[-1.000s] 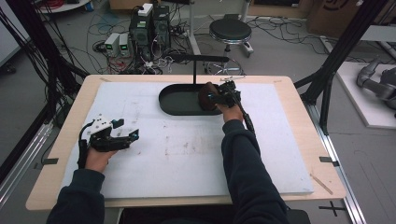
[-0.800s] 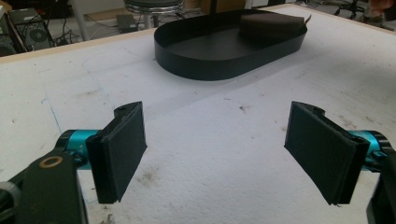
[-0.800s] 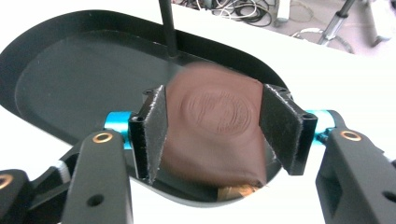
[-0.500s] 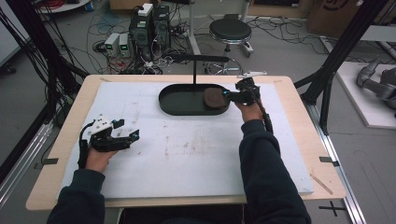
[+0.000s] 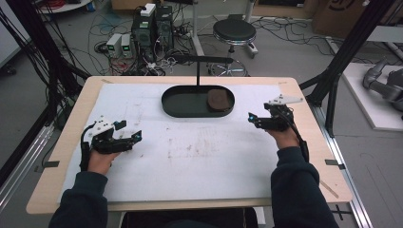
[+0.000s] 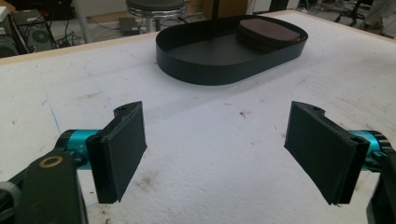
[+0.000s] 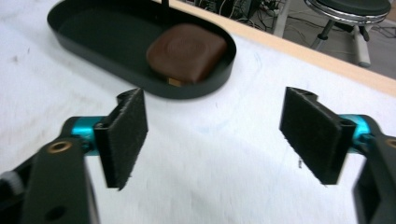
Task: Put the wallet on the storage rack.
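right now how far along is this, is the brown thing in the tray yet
Done: the brown pad lies inside the black oval tray, at its right end. In hand: nothing; the right tongs and the left tongs are both open over the white mat. Nothing visibly left.

We've got a flat brown rounded-square pad [image 5: 218, 99] lying in the right end of the black oval tray [image 5: 183, 108].
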